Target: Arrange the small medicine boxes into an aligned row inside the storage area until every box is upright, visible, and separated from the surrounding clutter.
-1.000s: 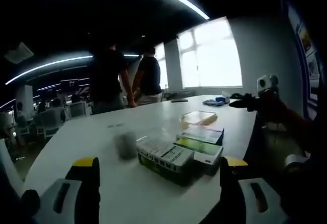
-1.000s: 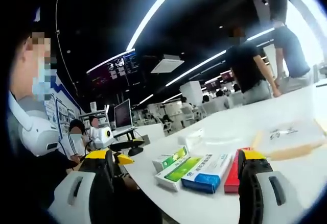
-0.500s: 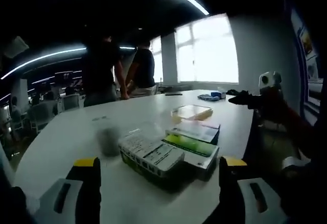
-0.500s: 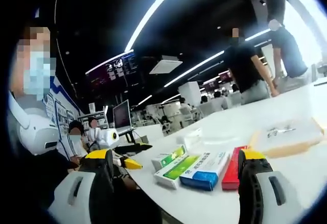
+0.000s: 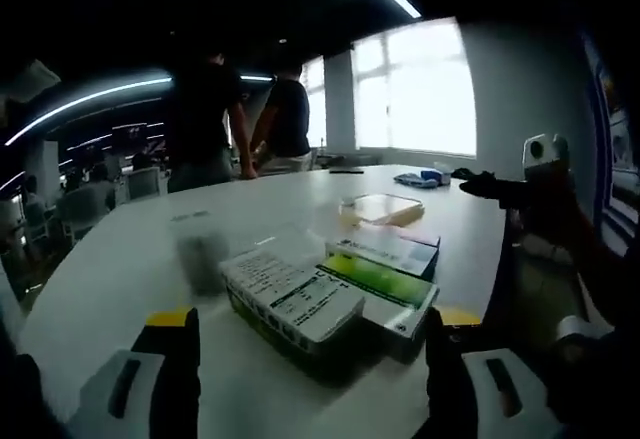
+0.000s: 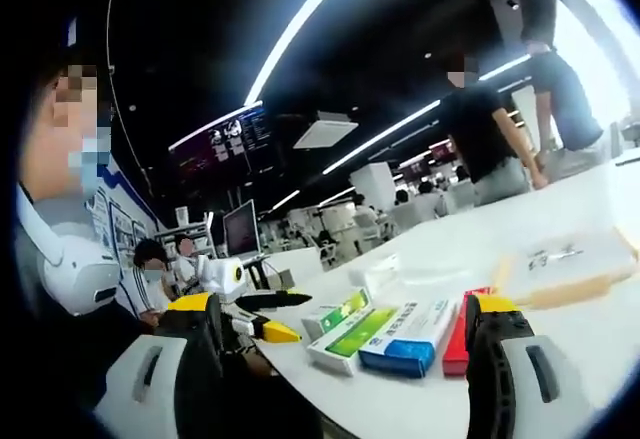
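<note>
Nearest, the left gripper (image 5: 310, 344) hangs released above the white table (image 5: 110, 259), jaws spread wide with nothing between them. Just beyond its tips lie the medicine boxes (image 5: 335, 284), flat and bunched together near the table's right edge. Likewise the right gripper (image 6: 345, 334) is spread and holds nothing, facing the same boxes. Farther off lies a clear tray (image 5: 378, 208), and two people (image 5: 240, 124) stand at the far side.

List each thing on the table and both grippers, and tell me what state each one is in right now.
Left gripper: open, empty.
Right gripper: open, empty.
White-and-green box: lying flat.
Green-topped box: lying flat.
Blue box: lying flat.
Red box: lying flat.
Clear container: empty-looking, resting on table.
</note>
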Demonstrator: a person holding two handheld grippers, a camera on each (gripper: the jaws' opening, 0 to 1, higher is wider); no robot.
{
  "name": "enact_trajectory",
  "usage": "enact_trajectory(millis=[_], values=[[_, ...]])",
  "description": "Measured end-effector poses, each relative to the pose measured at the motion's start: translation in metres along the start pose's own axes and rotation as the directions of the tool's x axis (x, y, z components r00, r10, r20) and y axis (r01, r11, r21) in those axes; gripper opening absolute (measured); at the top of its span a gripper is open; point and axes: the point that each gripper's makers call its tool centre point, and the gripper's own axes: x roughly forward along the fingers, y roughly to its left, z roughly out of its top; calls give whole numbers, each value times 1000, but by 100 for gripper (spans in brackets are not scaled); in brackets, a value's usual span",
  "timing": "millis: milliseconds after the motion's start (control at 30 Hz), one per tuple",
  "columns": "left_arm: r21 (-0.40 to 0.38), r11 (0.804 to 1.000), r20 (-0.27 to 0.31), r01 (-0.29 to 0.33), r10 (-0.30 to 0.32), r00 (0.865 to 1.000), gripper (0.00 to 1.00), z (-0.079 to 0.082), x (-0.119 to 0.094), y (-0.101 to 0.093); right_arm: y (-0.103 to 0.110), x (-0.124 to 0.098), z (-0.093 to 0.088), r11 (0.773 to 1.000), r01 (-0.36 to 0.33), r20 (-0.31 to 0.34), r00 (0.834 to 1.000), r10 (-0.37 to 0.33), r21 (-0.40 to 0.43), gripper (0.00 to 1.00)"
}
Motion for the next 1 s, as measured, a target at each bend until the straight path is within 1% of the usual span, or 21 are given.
enact_trajectory(millis=[167, 200, 233, 367, 400, 433, 467, 500, 533, 567, 633, 800, 1000], values=[[-40, 999, -18, 4, -4, 1000, 89, -4, 14, -4, 6, 5, 3, 1000, -11, 8, 1000, 11, -4, 100], [-48, 999, -40, 3, -5, 999, 89, -8, 16, -4, 7, 5, 3, 1000, -11, 5, 1000, 11, -3, 100], [-65, 998, -47, 1, -4, 999, 89, -10, 18, -4, 7, 5, 3, 1000, -10, 5, 1000, 10, 2, 100], [-85, 996, -22, -6, 4, 1000, 89, -9, 22, -3, 9, 3, 7, 999, -22, 26, 999, 21, 26, 100], [-82, 997, -29, -5, 2, 1000, 87, -10, 24, -2, 9, 3, 8, 999, -22, 28, 999, 21, 26, 100], [-81, 997, -35, 1, -4, 999, 82, -11, 24, -2, 8, 2, 10, 1000, -19, 30, 999, 18, 25, 100], [-93, 996, -26, 13, -15, 1000, 77, -11, 23, -3, 7, 1, 11, 1000, -11, 31, 999, 11, 19, 100], [-104, 994, -18, 24, -26, 999, 74, -10, 23, -4, 6, 0, 12, 1000, -3, 33, 999, 3, 13, 100], [-111, 994, -22, 25, -28, 999, 74, -10, 24, -4, 3, -2, 13, 1000, 11, 38, 999, -11, 5, 100], [-118, 993, -37, 22, -26, 999, 74, -13, 26, -4, 2, -4, 15, 1000, 18, 47, 999, -18, -1, 100], [-111, 994, -52, 15, -21, 998, 76, -15, 29, -4, 1, -5, 16, 1000, 20, 54, 998, -20, 6, 100], [-110, 994, -35, 10, -13, 999, 77, -14, 35, -2, 0, -7, 19, 1000, 22, 69, 997, -23, 17, 100], [-164, 986, -30, 10, -15, 999, 77, -16, 38, 0, -1, -9, 20, 999, 28, 72, 997, -29, 21, 100]])
